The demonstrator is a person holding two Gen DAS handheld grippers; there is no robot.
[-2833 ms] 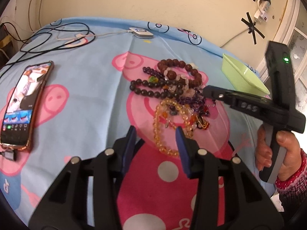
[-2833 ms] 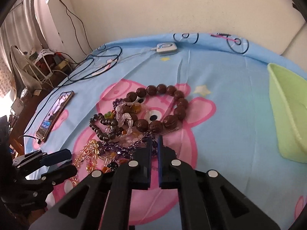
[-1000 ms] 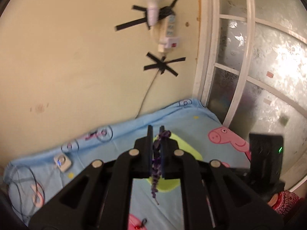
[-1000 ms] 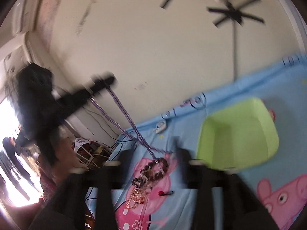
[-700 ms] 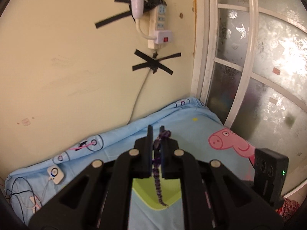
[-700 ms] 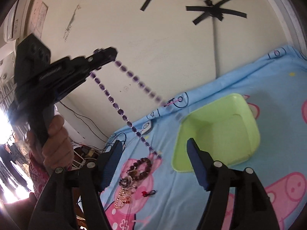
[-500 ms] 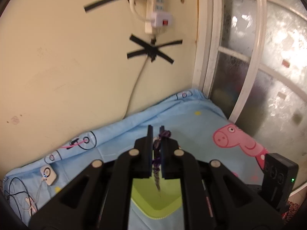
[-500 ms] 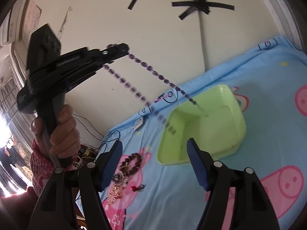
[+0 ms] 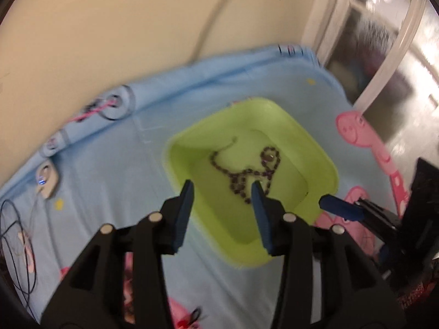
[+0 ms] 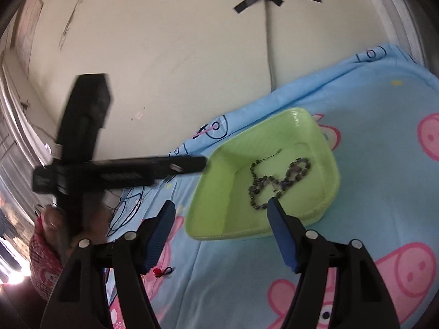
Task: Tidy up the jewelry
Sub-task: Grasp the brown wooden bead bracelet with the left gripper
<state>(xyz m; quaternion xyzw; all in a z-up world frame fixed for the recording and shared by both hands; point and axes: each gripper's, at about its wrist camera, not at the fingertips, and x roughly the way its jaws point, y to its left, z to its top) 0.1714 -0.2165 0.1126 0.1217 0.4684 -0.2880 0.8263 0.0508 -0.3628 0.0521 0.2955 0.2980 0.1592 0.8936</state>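
No writing, label, brand or number can be read anywhere here: the pale blue bedsheet (image 9: 115, 192) carries only pink cartoon pig pictures, no words.

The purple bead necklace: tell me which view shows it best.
The left wrist view: the purple bead necklace lies coiled in the green tray, seen from above. The right wrist view shows it more obliquely and darker.
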